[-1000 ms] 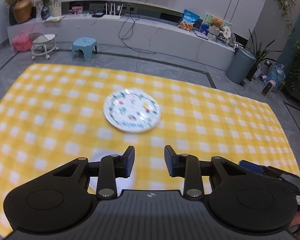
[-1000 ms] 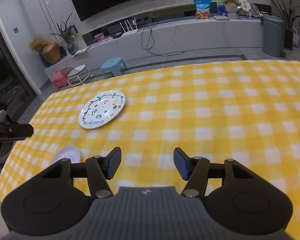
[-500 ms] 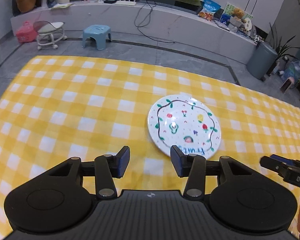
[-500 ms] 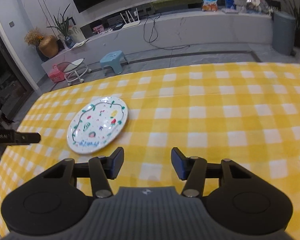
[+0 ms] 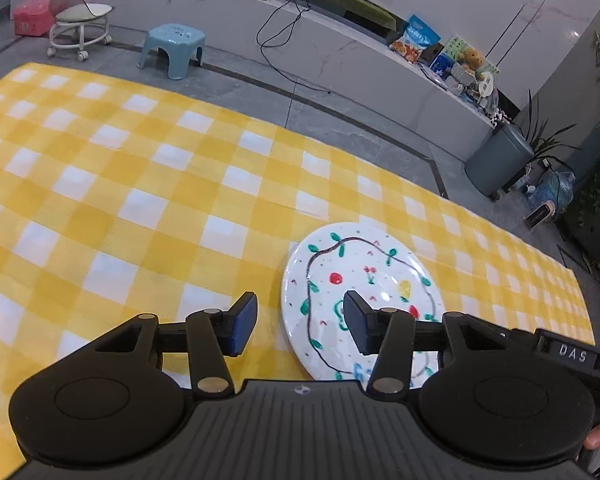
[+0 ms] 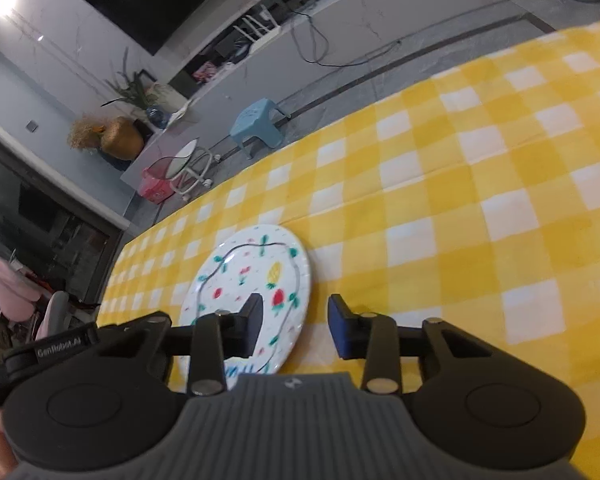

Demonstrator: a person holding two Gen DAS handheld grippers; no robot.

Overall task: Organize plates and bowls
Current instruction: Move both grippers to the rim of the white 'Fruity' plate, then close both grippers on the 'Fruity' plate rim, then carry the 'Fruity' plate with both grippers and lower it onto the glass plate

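Straddling painted plate (image 5: 364, 276) rim, left gripper (image 5: 300, 324) and right gripper (image 6: 294, 326) fingers apart, closing, unclamped

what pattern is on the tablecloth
Yellow and white checks on the tablecloth, clearest in the left wrist view.

**Where the two cams are looking**

Both wrist cams sit right behind their own fingers, tilted down at the table (image 5: 148, 216) from close up. Left view is fairly level, right view is rolled. They share the painted plate (image 5: 364, 276) (image 6: 256, 272) and blue stool (image 5: 172, 50) (image 6: 258, 120)
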